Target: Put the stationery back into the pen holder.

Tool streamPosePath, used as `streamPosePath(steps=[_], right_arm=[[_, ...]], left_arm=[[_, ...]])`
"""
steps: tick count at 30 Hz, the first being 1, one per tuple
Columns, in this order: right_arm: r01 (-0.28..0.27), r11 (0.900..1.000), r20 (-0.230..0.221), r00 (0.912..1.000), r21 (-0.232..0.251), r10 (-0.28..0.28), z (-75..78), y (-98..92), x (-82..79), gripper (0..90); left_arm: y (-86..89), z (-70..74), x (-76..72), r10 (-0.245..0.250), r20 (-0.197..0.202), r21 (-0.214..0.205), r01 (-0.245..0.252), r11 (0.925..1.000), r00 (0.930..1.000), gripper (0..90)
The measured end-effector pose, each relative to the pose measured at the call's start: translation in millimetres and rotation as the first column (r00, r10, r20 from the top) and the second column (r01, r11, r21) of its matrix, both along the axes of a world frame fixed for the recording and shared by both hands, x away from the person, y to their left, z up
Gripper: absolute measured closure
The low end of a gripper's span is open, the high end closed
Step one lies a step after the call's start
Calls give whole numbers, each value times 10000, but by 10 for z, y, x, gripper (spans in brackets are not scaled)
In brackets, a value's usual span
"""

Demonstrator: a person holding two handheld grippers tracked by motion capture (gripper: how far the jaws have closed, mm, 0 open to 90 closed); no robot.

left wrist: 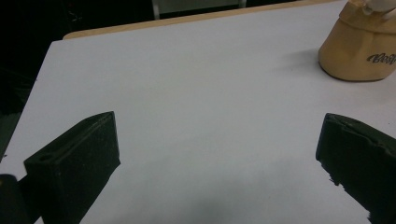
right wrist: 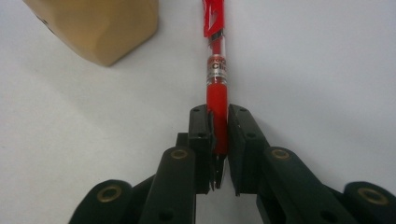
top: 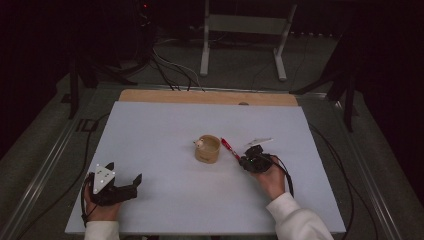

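A red pen (right wrist: pixel 217 70) with a clear barrel sticks out ahead of my right gripper (right wrist: pixel 218 123), whose two black jaws are shut on its red grip end. From above, the red pen (top: pixel 229 148) lies just right of a tan cup (top: pixel 208 149) in the middle of the white board, with my right gripper (top: pixel 243 160) at its near end. The tan cup (right wrist: pixel 98 25) stands to the upper left of the pen. My left gripper (top: pixel 125 181) rests at the board's front left, wide open, its fingers (left wrist: pixel 77 163) spread with bare board between them. The tan cup (left wrist: pixel 362 46) stands far off at upper right.
The white board (top: pixel 165 195) lies on a wooden table whose far edge (top: pixel 200 96) shows behind it. A white object (top: pixel 200 143) pokes out of the cup's rim. Cables and a metal stand (top: pixel 240 30) are on the floor beyond.
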State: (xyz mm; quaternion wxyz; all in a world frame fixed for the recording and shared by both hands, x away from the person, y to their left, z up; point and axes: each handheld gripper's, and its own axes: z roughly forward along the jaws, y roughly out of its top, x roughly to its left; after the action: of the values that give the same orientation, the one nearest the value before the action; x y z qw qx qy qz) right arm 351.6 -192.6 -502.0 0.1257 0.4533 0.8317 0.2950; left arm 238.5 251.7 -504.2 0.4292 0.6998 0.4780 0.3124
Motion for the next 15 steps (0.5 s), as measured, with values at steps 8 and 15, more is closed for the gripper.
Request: streamPosePath(steps=[8, 15], right_arm=[[105, 9997, 441, 9990, 215, -115, 114, -61, -28, 816], [212, 9986, 678, 9974, 479, -244, 211, -123, -50, 816]], left_arm=[[-3, -1, 1, -6, 0, 3, 6, 10000, 10000, 1], [-1, -2, 1, 1, -9, -2, -1, 10000, 10000, 1]])
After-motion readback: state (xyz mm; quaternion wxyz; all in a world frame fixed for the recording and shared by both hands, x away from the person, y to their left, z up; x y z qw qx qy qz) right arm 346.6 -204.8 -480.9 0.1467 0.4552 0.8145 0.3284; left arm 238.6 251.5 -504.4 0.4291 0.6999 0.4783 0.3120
